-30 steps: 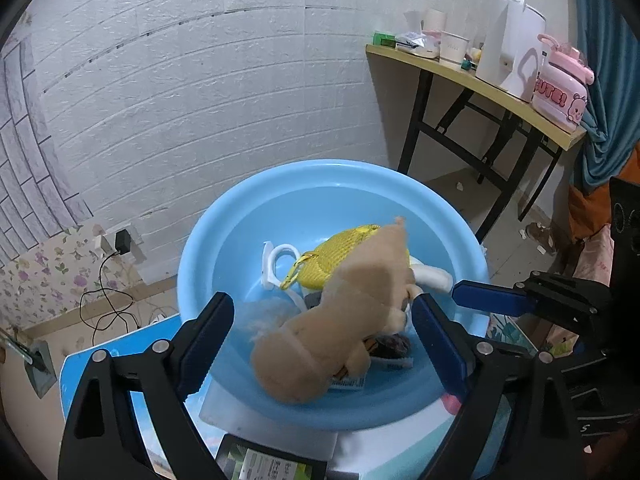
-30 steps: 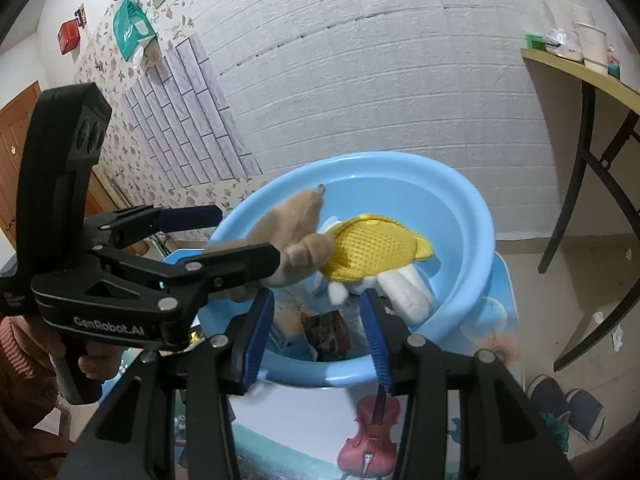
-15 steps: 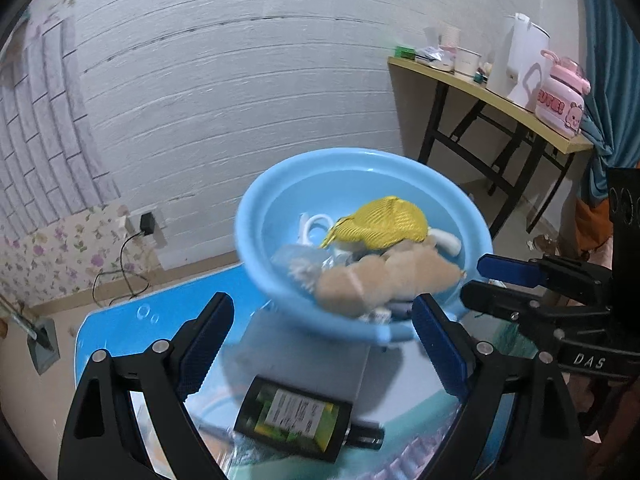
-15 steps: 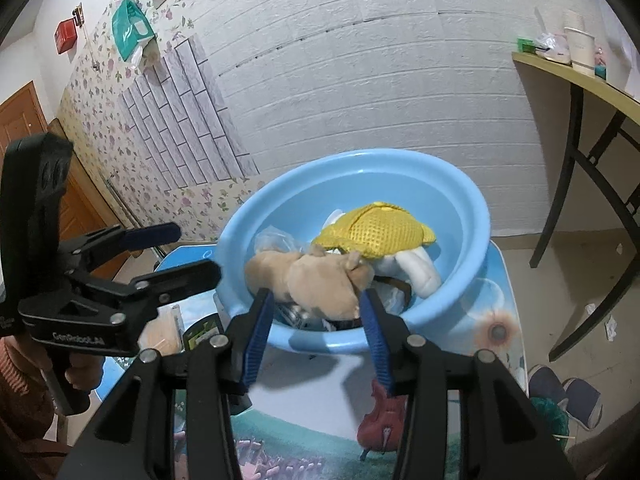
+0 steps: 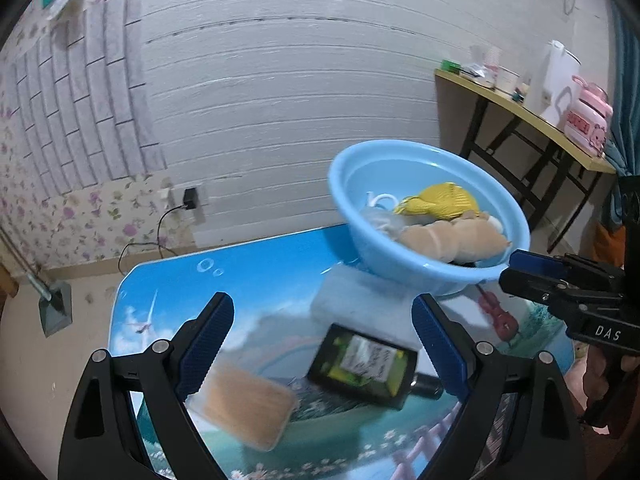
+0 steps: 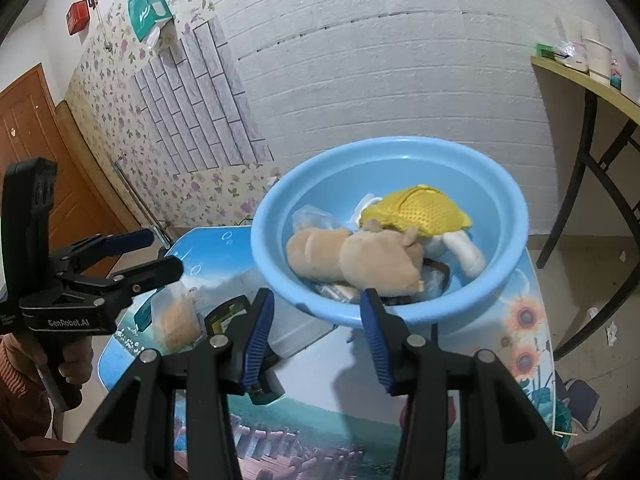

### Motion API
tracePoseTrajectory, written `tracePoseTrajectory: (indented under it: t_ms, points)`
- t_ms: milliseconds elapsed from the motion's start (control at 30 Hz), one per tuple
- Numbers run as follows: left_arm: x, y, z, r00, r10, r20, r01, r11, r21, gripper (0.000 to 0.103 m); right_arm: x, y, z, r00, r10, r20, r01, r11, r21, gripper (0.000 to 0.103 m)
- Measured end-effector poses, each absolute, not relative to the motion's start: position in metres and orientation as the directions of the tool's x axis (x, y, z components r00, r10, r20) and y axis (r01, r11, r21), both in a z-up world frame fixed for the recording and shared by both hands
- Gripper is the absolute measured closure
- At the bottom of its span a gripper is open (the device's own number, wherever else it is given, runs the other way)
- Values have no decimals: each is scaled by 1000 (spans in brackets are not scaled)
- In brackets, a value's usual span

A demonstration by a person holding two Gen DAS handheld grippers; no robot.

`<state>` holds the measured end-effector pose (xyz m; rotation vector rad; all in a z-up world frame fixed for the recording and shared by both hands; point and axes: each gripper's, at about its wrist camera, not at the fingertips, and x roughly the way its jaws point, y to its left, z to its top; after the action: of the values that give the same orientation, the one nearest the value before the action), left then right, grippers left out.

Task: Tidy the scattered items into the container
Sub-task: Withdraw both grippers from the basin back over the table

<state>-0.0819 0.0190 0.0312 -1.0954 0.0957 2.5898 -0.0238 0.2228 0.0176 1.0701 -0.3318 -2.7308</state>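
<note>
The left gripper (image 5: 322, 344) hangs wide and empty over the dark bottle (image 5: 366, 364) and the toothpick box (image 5: 244, 400), both lying outside the blue basin (image 5: 400, 264). The right gripper (image 6: 316, 332) is narrower, empty. A slanted pinch could skid the bottle off the table (image 5: 256, 280)

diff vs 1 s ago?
The tan plush toy, then upright between the left claw's open fingers over the blue basin, now lies inside it. That claw has pulled back over the dark bottle and the toothpick box. Right claw unchanged, empty.
</note>
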Motion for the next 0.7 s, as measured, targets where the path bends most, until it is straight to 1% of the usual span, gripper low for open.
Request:
tracePoseTrajectory:
  t_ms: [267, 367, 500, 700]
  points:
    - [-73, -21, 24, -663, 228, -714, -264, -963, -62, 12, -17, 210, 27, -770, -262, -582, 114, -954, 278, 59]
    - [-71, -35, 20, -664, 215, -716, -238, -969, -71, 12, -17, 206, 32, -781, -252, -572, 112, -957, 268, 59]
    - [-67, -50, 15, -669, 198, -717, -210, -975, -74, 12, -21, 201, 31, -775, -254, -579, 111, -956, 270, 59]
    - [-59, -70, 10, -677, 173, -715, -174, -982, -73, 12, -22, 190, 21, -741, -258, -620, 107, -957, 270, 59]
